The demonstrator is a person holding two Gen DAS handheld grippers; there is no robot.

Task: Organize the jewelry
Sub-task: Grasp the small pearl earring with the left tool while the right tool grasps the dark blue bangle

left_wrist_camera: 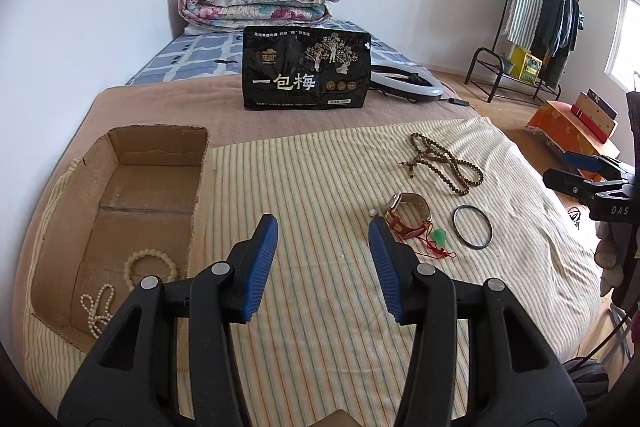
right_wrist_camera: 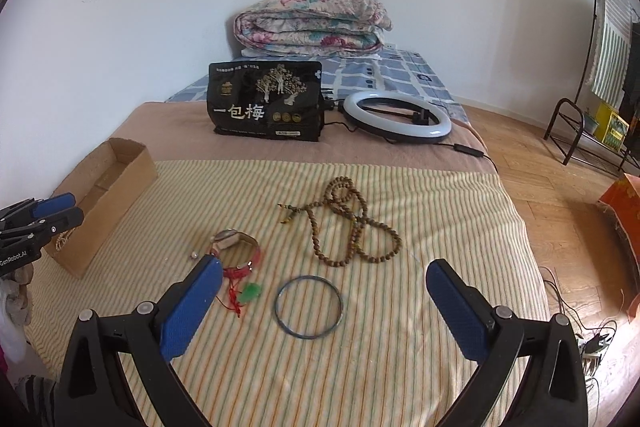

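The left gripper (left_wrist_camera: pixel 323 227) hangs over the striped cloth (left_wrist_camera: pixel 312 307) with its jaws apart and nothing between them. To its left sits the cardboard box (left_wrist_camera: pixel 156 147), holding a pale bead bracelet (left_wrist_camera: pixel 151 263) and a pearl string (left_wrist_camera: pixel 96 307). Just right of its right finger lie the watch (left_wrist_camera: pixel 408 213) and the green pendant (left_wrist_camera: pixel 439 238). The right gripper (right_wrist_camera: pixel 324 277) is spread wide and empty, with the dark bangle (right_wrist_camera: pixel 309 307) between its fingers below and the brown bead necklace (right_wrist_camera: pixel 352 223) just beyond.
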